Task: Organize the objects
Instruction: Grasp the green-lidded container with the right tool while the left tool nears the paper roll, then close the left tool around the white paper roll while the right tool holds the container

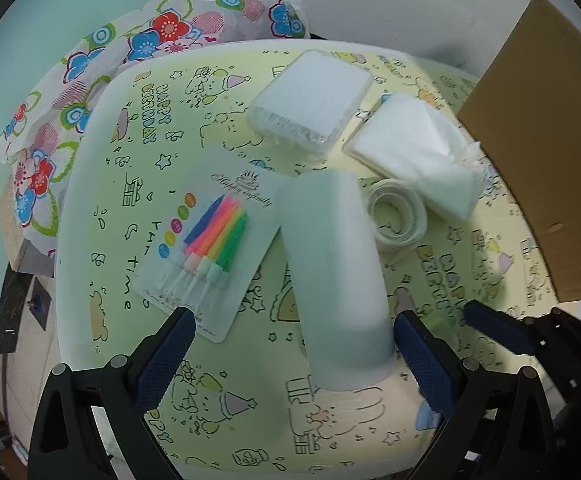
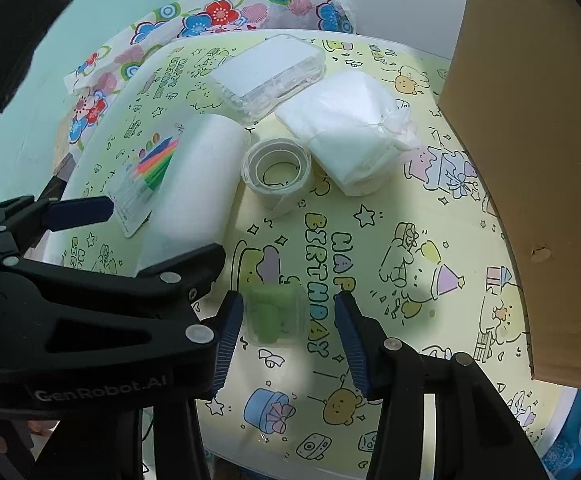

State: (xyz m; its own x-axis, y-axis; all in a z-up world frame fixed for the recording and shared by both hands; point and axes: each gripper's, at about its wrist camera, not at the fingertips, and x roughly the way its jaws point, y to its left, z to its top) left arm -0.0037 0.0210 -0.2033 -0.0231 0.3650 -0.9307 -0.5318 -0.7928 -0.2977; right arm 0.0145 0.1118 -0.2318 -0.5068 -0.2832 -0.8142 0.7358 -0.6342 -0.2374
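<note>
A white roll [image 1: 336, 276] lies on the yellow birthday tablecloth [image 1: 218, 392], its near end between the open fingers of my left gripper [image 1: 290, 334]. A card of coloured candles [image 1: 206, 248] lies left of the roll, partly under it. A tape roll [image 1: 396, 216], a white plastic bag [image 1: 418, 160] and a clear box [image 1: 310, 98] lie beyond. My right gripper [image 2: 286, 322] is open around a small clear box with green contents [image 2: 276, 314] on the cloth. My left gripper [image 2: 162, 236] also shows in the right wrist view, astride the white roll [image 2: 194, 184].
A brown cardboard box [image 1: 546, 152] stands at the right edge of the table, also in the right wrist view [image 2: 530, 160]. A floral cloth [image 1: 138, 52] lies at the back left, hanging over the table's edge.
</note>
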